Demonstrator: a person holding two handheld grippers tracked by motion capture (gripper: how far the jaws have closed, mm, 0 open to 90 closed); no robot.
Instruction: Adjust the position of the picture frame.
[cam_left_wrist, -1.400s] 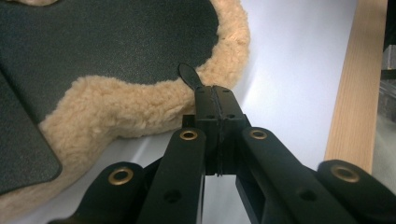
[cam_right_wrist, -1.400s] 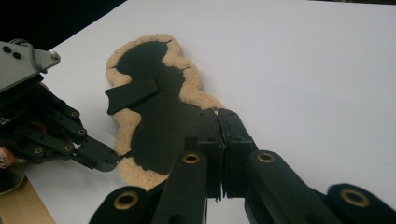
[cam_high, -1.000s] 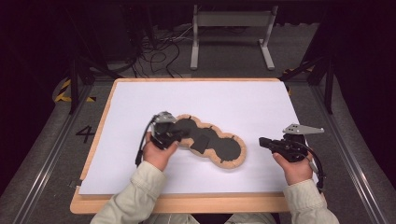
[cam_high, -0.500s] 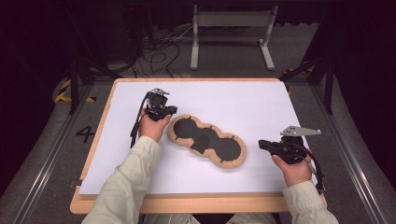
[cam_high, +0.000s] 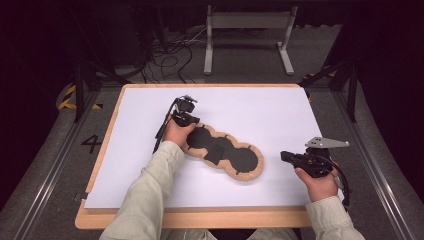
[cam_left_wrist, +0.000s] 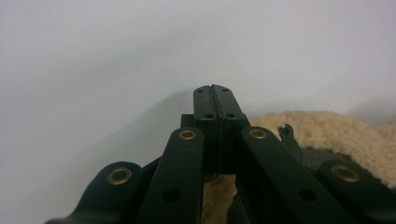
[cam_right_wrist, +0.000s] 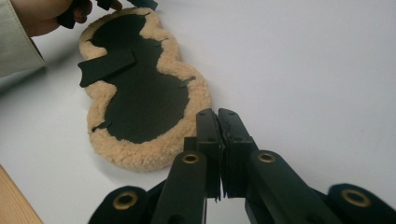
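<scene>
Dark room all round, with cables (cam_high: 167, 55) and a grey metal stand (cam_high: 247, 32) on the floor well beyond both tools. Nearer, a wooden table (cam_high: 200, 218) under a white sheet (cam_high: 260, 112), giving a plain, level working surface beneath both grippers.

Between the tools, lying flat on the sheet: a fleece-edged pad (cam_high: 222, 152), black face up, lobed like three joined rounds, with a small black strap (cam_high: 215, 152) across its middle. Probably laid face up so that the strap and the dark lining stay reachable from either side.

Left gripper (cam_high: 186, 112) at the pad's far-left end, just beside the fleece rim, which sits to the right of the jaws in the left gripper view (cam_left_wrist: 215, 100). Jaws pressed together there, nothing between them. Likely placed at that end to work on the rim or to pin the pad, though contact cannot be told.

Right gripper (cam_high: 290, 157) off the pad's near-right end, apart from it, held low over the sheet and aimed along the pad's length. In the right gripper view (cam_right_wrist: 218, 116), jaws closed and empty, the fleece edge (cam_right_wrist: 140, 156) just ahead and to their left. Seemingly parked in waiting, clear of the work.
</scene>
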